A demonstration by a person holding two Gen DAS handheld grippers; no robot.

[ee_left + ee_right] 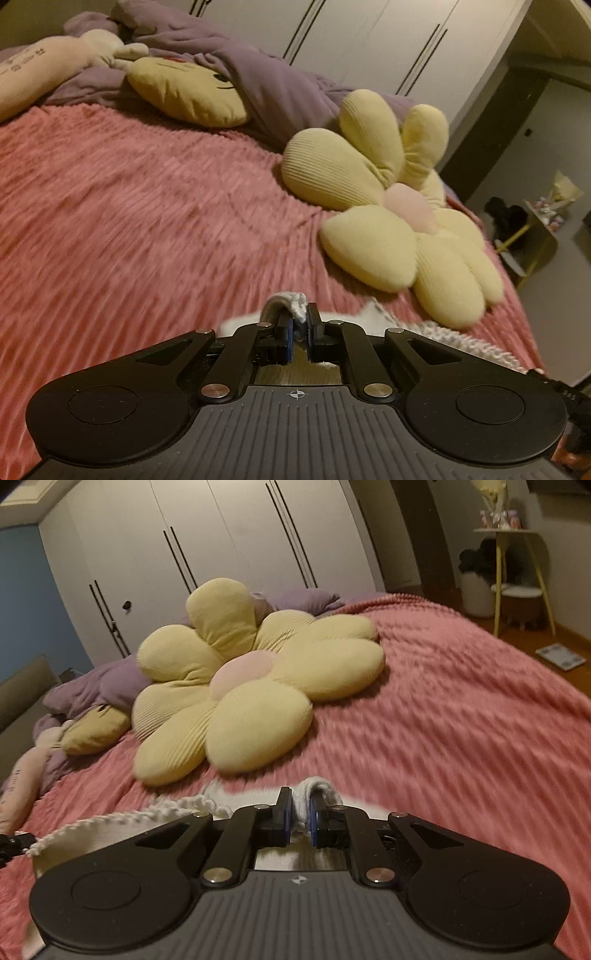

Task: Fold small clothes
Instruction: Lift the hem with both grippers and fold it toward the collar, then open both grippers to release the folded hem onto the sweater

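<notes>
Left wrist view: our left gripper and right gripper each pinch the white cloth tight

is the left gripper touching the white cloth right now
Touching. The left wrist view shows the left gripper with its jaws shut on a bunched fold of the white cloth, no gap visible.

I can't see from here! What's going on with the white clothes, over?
Left gripper and right gripper both shut on the white garment. Garment stretched between them above pink bedspread. Flower cushion ahead, not touching.
</notes>
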